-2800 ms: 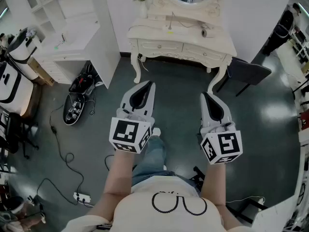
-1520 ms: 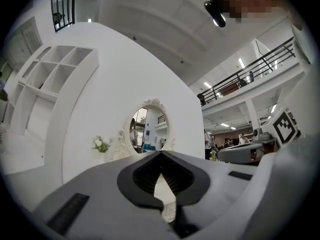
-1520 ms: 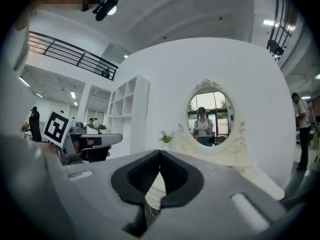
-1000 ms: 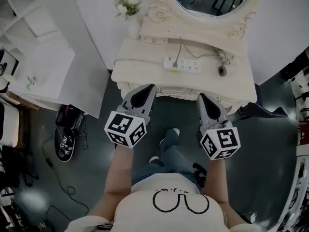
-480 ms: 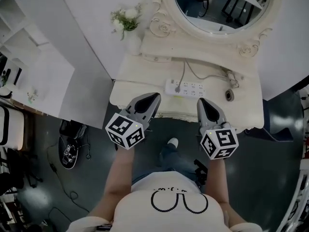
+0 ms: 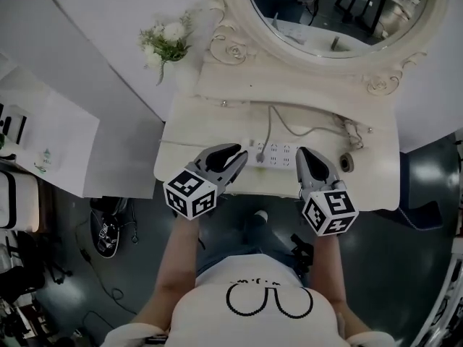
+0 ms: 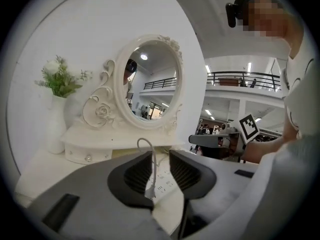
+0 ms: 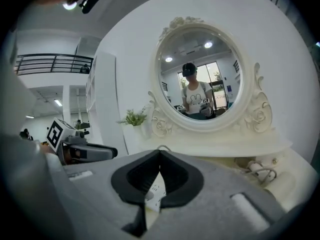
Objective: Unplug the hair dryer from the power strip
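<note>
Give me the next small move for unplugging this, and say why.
Probably ease the left gripper forward until its fingers straddle the plug, then close. Its jaws have just been opening and stand slightly apart, gripping nothing; the plug shows in their gap, seated in the left end of the power strip. The right gripper is shut.

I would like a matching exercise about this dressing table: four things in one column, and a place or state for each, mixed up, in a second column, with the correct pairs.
1. power strip
2. vase of flowers
3. left gripper
4. right gripper

A. jaws closed together
B. back left corner of the dressing table
C. jaws slightly apart
D. flat on the table, ahead of both grippers, one plug in it

Pairs: 1-D, 2-B, 3-C, 4-A

The left gripper's jaws have just been opening, with nothing between them.
</note>
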### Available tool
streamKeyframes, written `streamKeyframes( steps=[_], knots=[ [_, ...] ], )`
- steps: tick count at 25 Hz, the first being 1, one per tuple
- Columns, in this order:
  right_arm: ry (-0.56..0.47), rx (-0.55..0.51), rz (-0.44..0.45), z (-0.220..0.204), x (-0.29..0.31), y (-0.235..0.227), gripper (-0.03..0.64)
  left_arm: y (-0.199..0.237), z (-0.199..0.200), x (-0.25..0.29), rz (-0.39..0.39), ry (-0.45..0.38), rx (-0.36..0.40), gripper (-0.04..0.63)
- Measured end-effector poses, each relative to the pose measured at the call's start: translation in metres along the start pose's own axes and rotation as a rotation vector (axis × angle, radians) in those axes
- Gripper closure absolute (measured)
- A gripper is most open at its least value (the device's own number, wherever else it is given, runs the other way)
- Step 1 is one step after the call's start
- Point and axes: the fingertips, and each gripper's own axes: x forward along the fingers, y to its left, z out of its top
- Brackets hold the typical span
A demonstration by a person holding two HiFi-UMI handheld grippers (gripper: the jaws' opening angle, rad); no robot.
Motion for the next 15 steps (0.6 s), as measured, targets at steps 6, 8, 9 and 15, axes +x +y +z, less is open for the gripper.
streamKeyframes(
  steps=[6, 8, 9, 15],
  knots=[
    [0.069, 0.033, 0.001, -0.017, 0.027, -0.009, 0.614, 0.016, -0.032, 0.021, -0.061, 0.164, 0.135, 0.293],
    [0.082, 0.047, -0.026, -0.019, 0.035, -0.013, 0.614, 0.024, -0.036, 0.024, -0.073, 0.198, 0.168, 0.293],
    [0.086, 0.055, -0.040, -0.020, 0.038, -0.015, 0.611, 0.029, -0.038, 0.026, -0.085, 0.214, 0.179, 0.291],
    [0.114, 0.044, -0.015, -0.021, 0.050, -0.010, 0.289, 0.042, -0.052, 0.029, -0.209, 0.318, 0.230, 0.291]
  ],
)
